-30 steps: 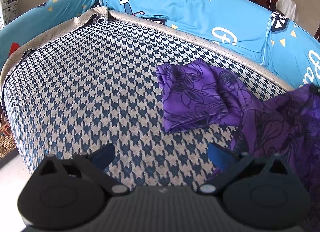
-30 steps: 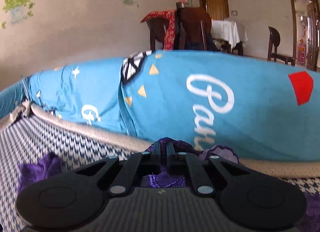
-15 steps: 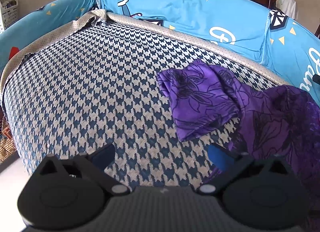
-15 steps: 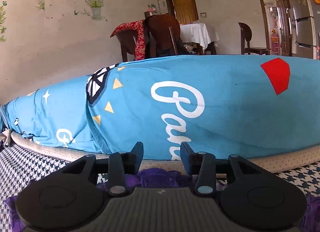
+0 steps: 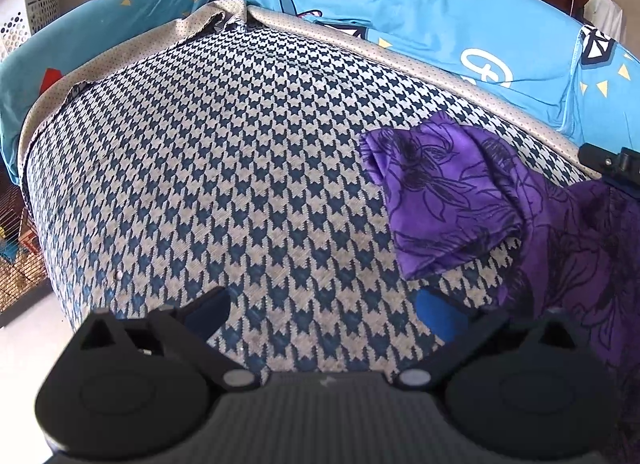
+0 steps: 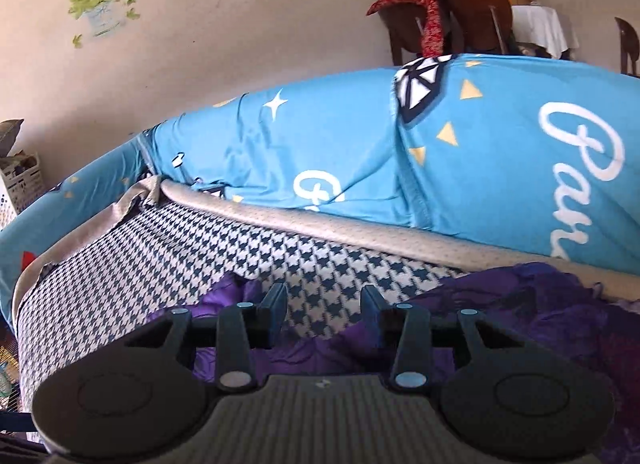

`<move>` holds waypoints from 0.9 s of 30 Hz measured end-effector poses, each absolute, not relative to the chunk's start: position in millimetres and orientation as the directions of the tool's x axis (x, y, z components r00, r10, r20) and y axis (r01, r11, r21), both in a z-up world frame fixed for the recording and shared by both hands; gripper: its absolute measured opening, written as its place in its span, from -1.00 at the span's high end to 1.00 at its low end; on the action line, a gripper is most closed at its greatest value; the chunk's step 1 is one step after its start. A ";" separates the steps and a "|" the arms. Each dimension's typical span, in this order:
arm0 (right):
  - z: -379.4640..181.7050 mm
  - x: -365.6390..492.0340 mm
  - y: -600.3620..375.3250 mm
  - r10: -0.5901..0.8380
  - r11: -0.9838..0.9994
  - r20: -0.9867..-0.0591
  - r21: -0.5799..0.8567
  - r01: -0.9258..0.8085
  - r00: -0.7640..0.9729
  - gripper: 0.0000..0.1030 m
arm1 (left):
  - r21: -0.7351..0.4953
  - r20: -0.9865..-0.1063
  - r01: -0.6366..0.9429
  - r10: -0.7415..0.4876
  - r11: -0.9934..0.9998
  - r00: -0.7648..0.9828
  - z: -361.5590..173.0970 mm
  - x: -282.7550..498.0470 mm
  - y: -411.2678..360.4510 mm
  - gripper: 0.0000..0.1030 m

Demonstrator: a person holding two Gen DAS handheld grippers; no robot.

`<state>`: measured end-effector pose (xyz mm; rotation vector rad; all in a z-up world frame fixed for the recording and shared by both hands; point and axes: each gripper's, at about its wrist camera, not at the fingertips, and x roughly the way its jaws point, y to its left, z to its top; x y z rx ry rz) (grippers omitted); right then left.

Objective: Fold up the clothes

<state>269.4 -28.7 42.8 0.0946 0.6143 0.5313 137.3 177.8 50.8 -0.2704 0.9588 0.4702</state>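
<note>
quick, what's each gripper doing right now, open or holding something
Left gripper: open, holding nothing.
Right gripper: open, over the purple garment, holding nothing.

White script "Pau" on blue sofa cover (image 6: 500,168).

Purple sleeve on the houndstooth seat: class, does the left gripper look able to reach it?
Probably yes: the left gripper is open, and only bare houndstooth seat lies before the purple sleeve.

Left tool (image 5: 322,310) hovered spread over houndstooth sofa seat (image 5: 224,184); purple floral garment (image 5: 472,200) lay rumpled at right, blue cushions (image 5: 400,12) behind.
</note>
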 end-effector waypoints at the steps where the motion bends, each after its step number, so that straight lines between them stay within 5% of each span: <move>1: 41.4 270.4 -22.3 0.514 0.854 -0.527 0.245 -0.458 0.677 0.20 | -0.016 -0.837 -0.500 0.262 0.866 0.480 49.9 137.5 179.8 -1.00; 21: 10.9 290.5 55.2 0.565 0.792 -0.590 0.192 -0.580 0.576 -0.15 | -0.033 -0.883 -0.532 0.224 0.846 0.412 38.3 138.2 213.6 -1.00; 22: 9.4 290.7 57.8 0.565 0.789 -0.593 0.186 -0.585 0.574 -0.13 | -0.034 -0.884 -0.533 0.223 0.846 0.410 37.8 138.6 214.7 -1.00; 24: 6.4 291.1 63.0 0.564 0.784 -0.599 0.174 -0.595 0.568 0.24 | -0.037 -0.886 -0.534 0.220 0.844 0.409 37.8 138.0 215.5 -1.00; 25: 4.9 291.4 65.6 0.564 0.782 -0.602 0.168 -0.600 0.566 0.62 | -0.038 -0.886 -0.535 0.219 0.844 0.409 38.0 137.7 215.8 -1.00; 27: 1.9 291.8 70.8 0.563 0.777 -0.607 0.156 -0.610 0.561 0.75 | -0.036 -0.883 -0.537 0.224 0.843 0.412 39.4 137.6 216.1 -1.00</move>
